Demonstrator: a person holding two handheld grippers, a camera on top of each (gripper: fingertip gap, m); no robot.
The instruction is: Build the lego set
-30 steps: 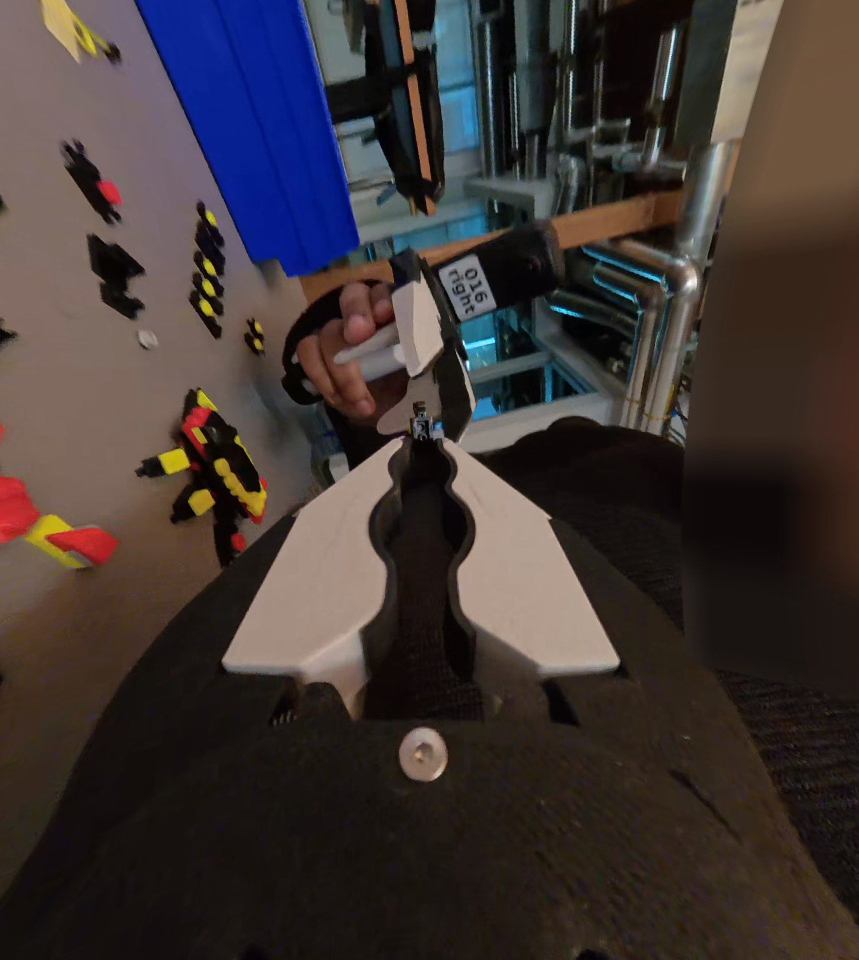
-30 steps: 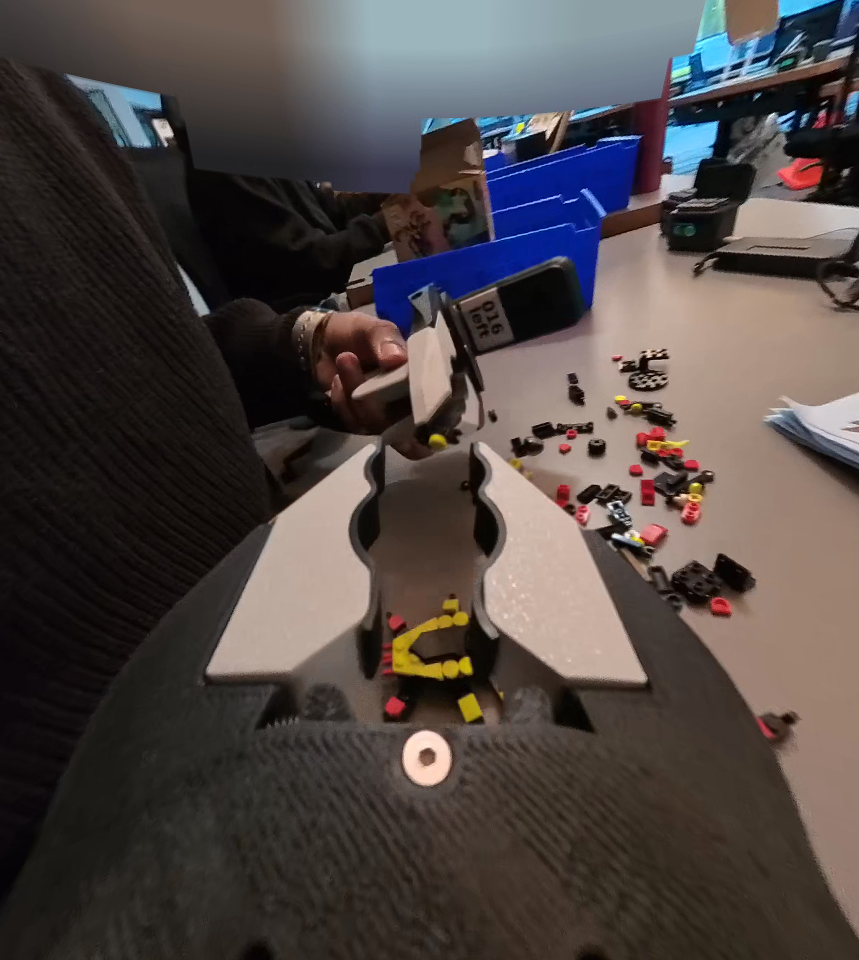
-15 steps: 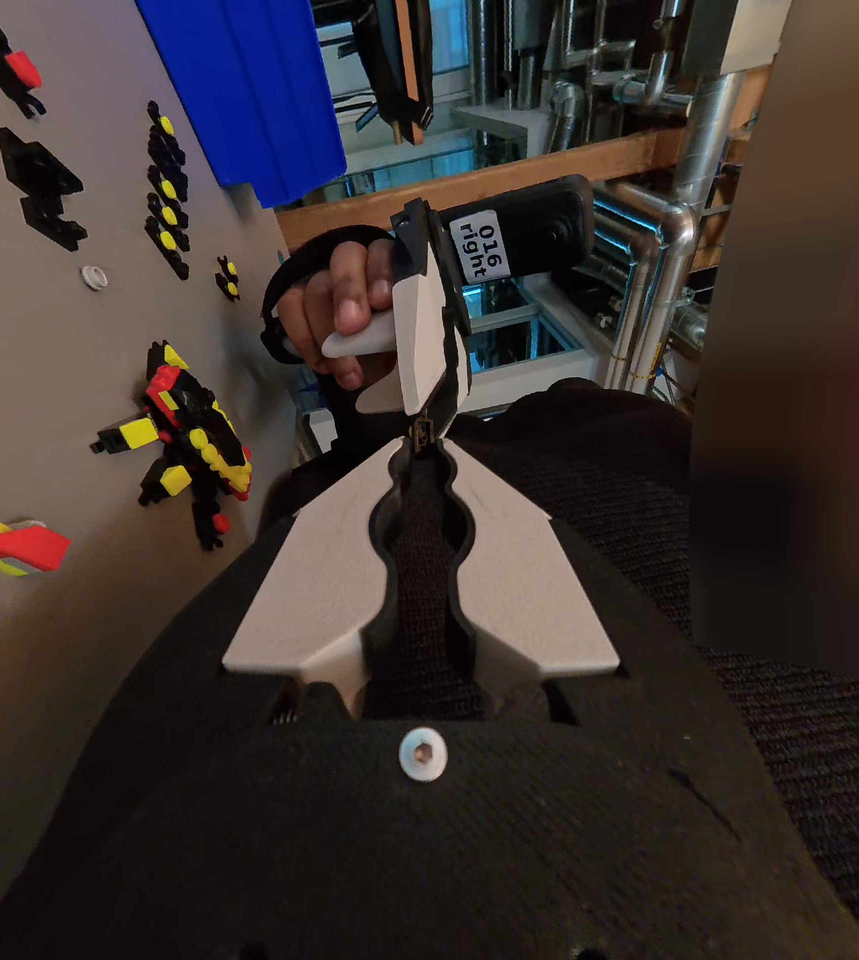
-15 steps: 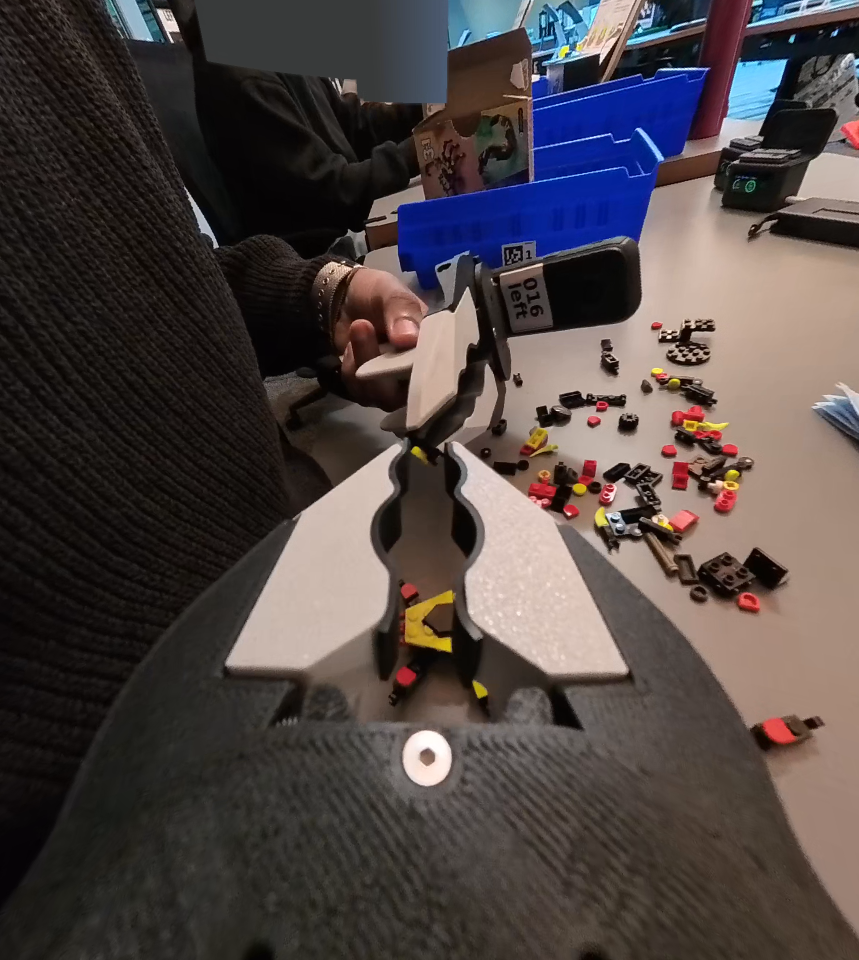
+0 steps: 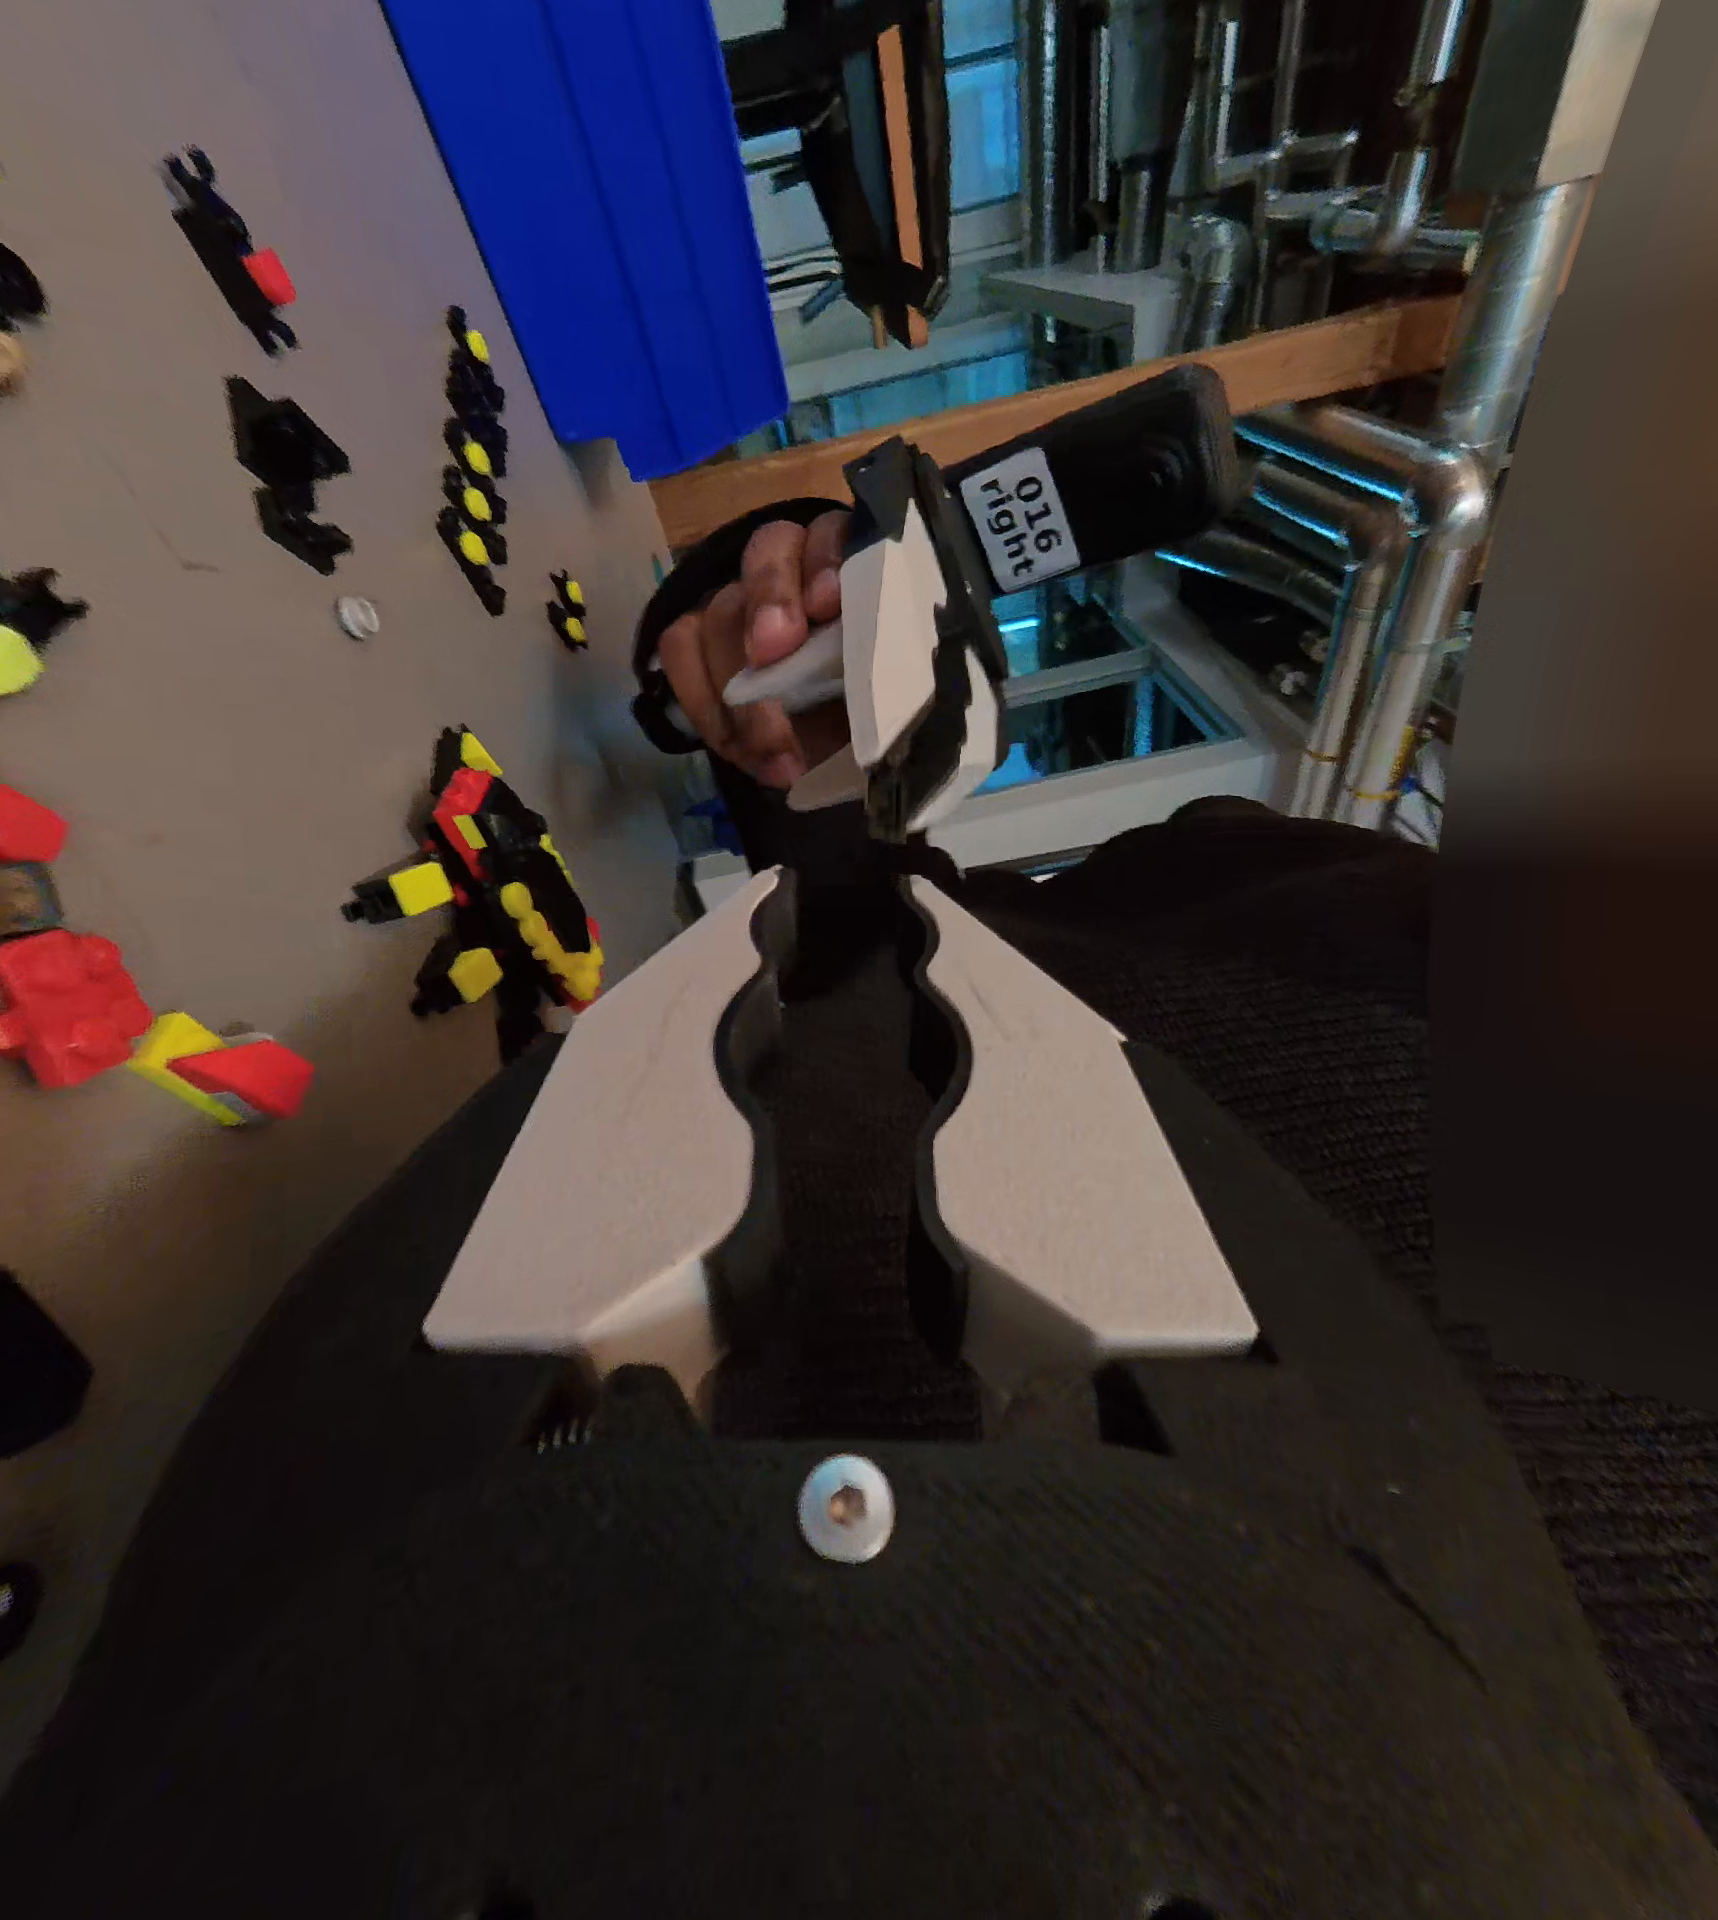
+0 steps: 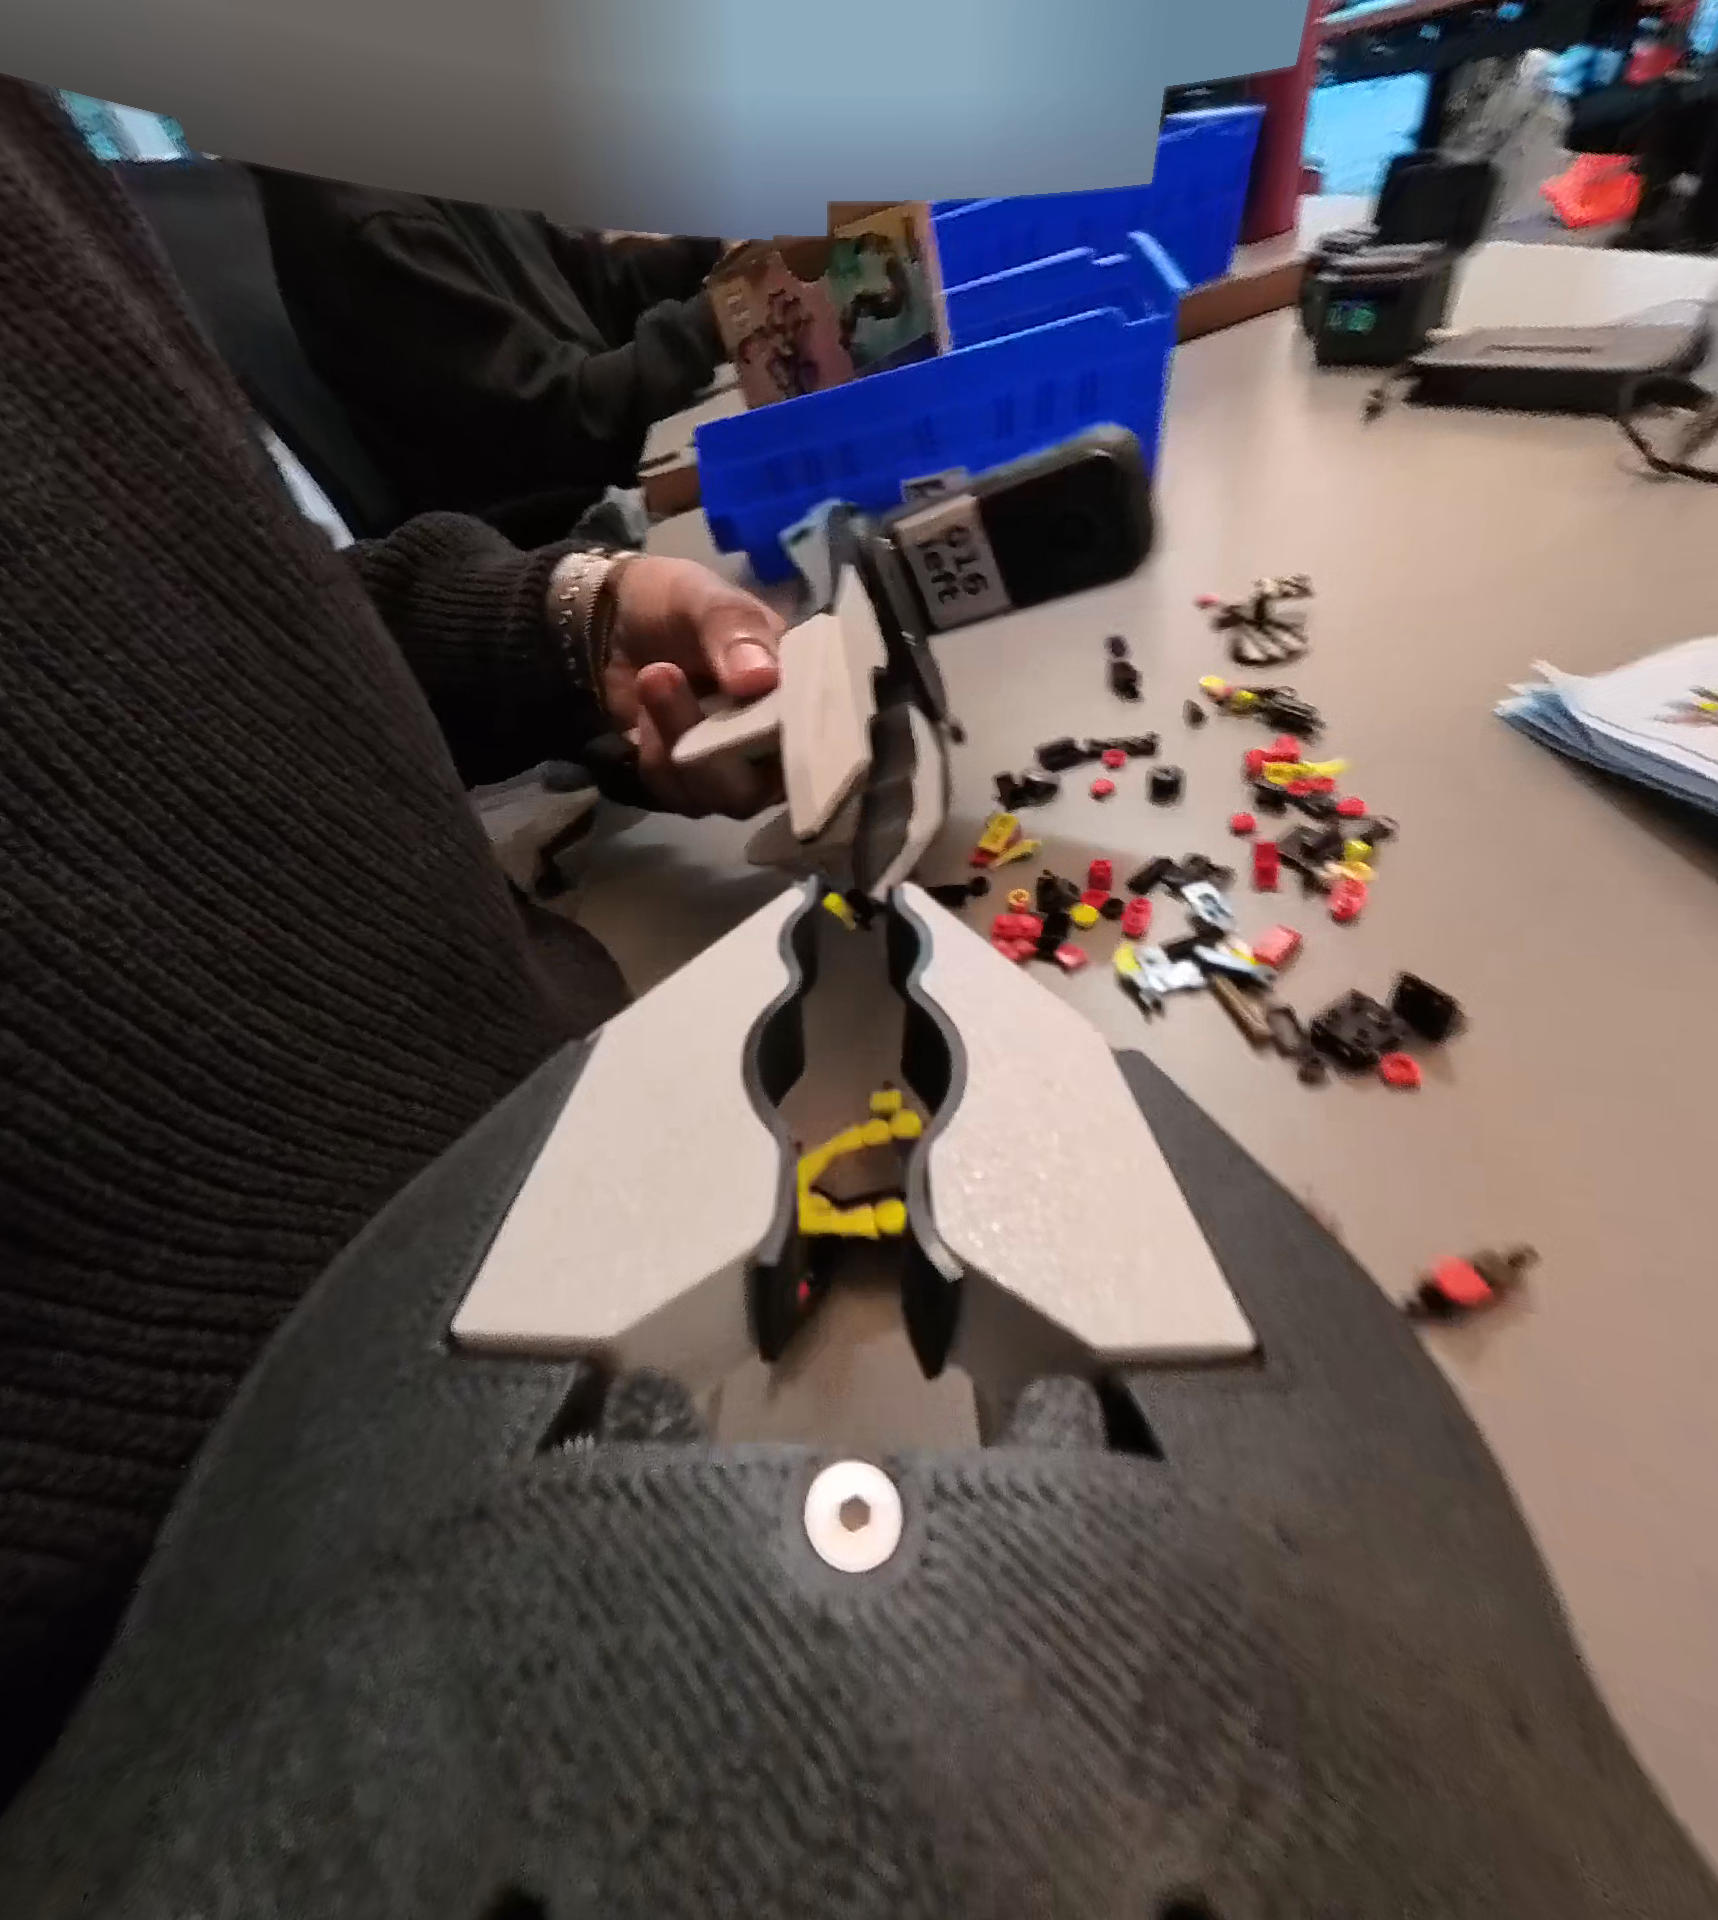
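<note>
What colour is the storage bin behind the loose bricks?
Blue storage bin, clearest in the right wrist view.

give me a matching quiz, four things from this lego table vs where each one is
Things:
1 blue bin
2 booklet
3 half-built model
4 small yellow piece

Places:
a between the fingers of the right gripper
b on the table, right of the loose pieces
c on the table, left of the left gripper in its own view
d far side, behind the loose pieces

Pairs: 1-d, 2-b, 3-c, 4-a
</note>
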